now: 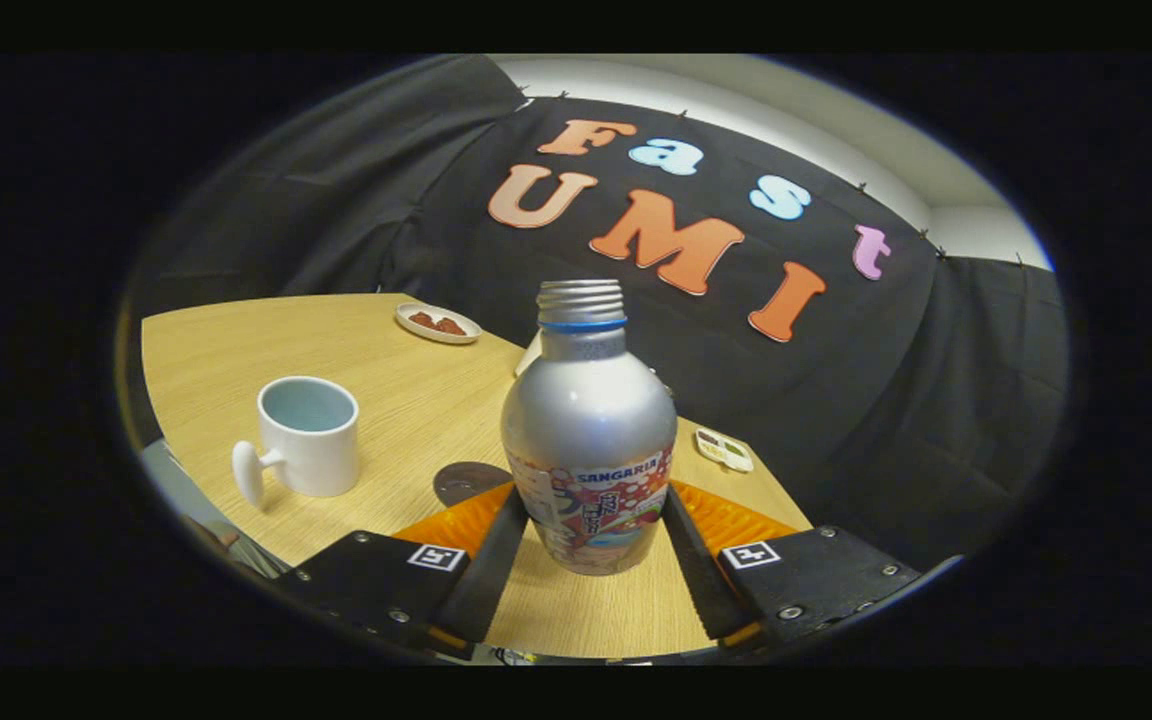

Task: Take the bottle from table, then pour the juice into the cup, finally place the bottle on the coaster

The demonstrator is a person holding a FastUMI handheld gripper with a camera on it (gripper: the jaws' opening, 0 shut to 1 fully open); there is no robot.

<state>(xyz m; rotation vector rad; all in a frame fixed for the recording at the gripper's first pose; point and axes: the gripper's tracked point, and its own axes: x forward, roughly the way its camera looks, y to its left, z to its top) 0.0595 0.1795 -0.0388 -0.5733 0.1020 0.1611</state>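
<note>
Tabletop [406,400]: pale wood-grain surface, lit evenly, reaching from the lower middle of the frame up to the left; its far edge curves at the upper left against the cloth.
Booth wall [356,200]: black cloth hung across the back and down the right side, falling in soft folds, with a row of small pins along its top edge.
Room wall [736,100]: plain pale surface above the cloth, in the upper right of the frame, brightly lit.
Light: soft and even overhead light, with a faint sheen on the wood and no hard shadows.
Lower left of the frame: a grey strip beyond the tabletop's edge, too blurred to identify.
</note>
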